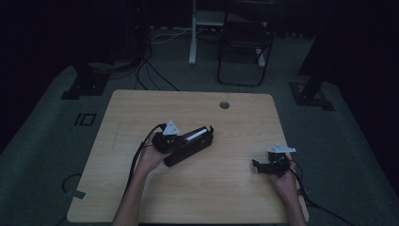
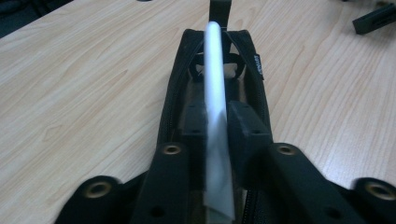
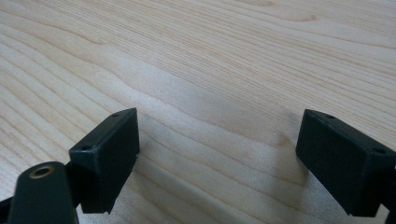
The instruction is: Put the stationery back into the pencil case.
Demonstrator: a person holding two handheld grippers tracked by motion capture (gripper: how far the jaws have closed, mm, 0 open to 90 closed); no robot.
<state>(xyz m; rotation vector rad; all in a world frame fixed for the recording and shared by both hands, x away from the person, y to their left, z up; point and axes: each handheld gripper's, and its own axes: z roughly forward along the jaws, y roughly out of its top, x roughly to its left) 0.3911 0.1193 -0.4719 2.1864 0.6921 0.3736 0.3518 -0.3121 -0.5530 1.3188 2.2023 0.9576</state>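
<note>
A long black zip case (image 1: pixel 181 155) lies open on the wooden table (image 1: pixel 141 108), a little left of centre. In the left gripper view the case (image 2: pixel 173 88) runs straight away from the camera with its zip parted. A white flat bar (image 2: pixel 215 70) stands on edge along the opening and shows as a pale streak (image 1: pixel 197 133) from above. My left gripper (image 2: pixel 217 123) reaches over the case, its pads (image 2: pixel 247 128) lying against both sides of the bar. My right gripper (image 1: pixel 259 166) rests low over bare wood at the table's right, jaws wide apart; the right gripper view (image 3: pixel 217 154) has nothing between them.
A round cable hole (image 1: pixel 224 104) sits near the table's far edge. Beyond the table stand a dark folding chair (image 1: pixel 244 47), a white post (image 1: pixel 192 33) and floor cables (image 1: pixel 155 75). Cables trail from both grippers off the near edge. The other gripper's jaw tip (image 2: pixel 376 18) shows at the upper right.
</note>
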